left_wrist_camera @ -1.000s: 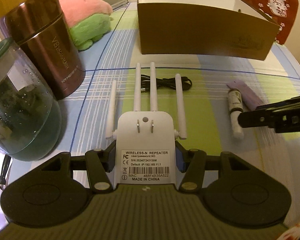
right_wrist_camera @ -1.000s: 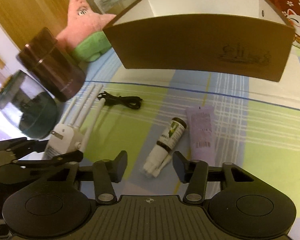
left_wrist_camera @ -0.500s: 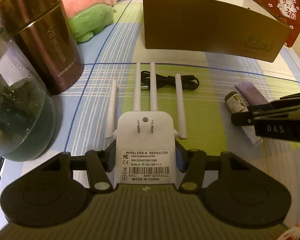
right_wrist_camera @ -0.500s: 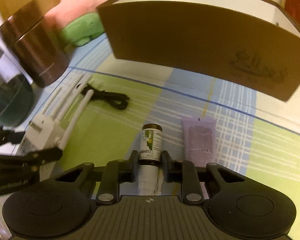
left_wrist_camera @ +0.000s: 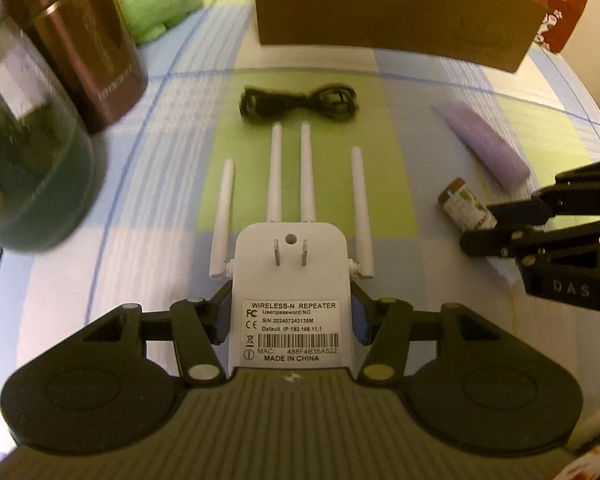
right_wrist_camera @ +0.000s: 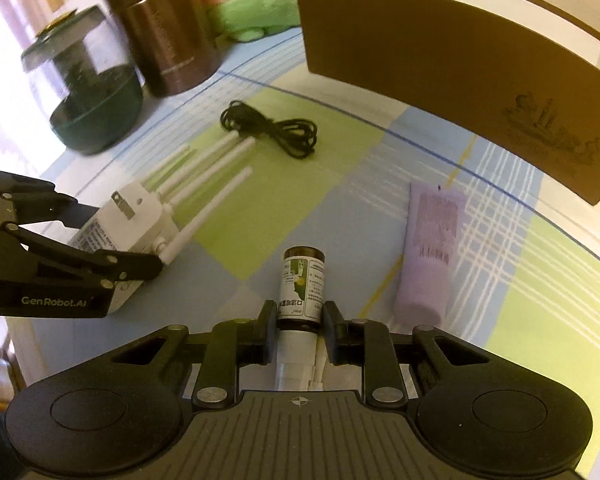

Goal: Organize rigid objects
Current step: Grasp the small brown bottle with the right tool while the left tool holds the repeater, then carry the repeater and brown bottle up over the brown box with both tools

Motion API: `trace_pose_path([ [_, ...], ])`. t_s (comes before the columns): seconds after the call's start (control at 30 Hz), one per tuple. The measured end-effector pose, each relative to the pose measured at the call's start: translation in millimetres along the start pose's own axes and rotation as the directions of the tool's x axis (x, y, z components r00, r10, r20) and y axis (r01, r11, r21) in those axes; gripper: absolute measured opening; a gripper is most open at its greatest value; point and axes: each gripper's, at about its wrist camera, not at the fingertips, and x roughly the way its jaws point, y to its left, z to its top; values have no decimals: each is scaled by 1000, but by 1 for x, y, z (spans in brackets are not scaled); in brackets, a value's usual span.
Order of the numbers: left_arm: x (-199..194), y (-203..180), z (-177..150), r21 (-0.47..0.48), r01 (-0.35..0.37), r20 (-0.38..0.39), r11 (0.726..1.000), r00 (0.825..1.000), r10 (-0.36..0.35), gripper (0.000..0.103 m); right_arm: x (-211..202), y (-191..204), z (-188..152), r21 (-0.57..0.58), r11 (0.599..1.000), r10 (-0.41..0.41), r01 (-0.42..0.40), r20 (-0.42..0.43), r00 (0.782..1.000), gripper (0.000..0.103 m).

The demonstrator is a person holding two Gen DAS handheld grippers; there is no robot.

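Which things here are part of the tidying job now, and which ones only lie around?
In the job: repeater in left tool; spray bottle in right tool; brown box.

Lying about: black cable, purple tube, brown canister, glass jar, plush toy.

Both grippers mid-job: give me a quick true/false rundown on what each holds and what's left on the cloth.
1. The left gripper clamps the white repeater. True.
2. The right gripper is empty. False: it is shut on the small spray bottle.
3. The black cable is inside the brown box. False: it lies on the checked cloth.
4. The purple tube lies on the cloth, ungripped. True.
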Motion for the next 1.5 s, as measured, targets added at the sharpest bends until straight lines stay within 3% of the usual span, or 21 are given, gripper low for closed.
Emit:
trace_pose_path([
  [0.9,6,-5,9,2,-18,49,1000,999,18,52,6,10,0,-45,997,-69,70,29,997,20],
  [1.5,-18,4,-1,-10,-17,77,1000,997,17,52,-7,2,-2,28,1000,-11,10,34,999,20],
])
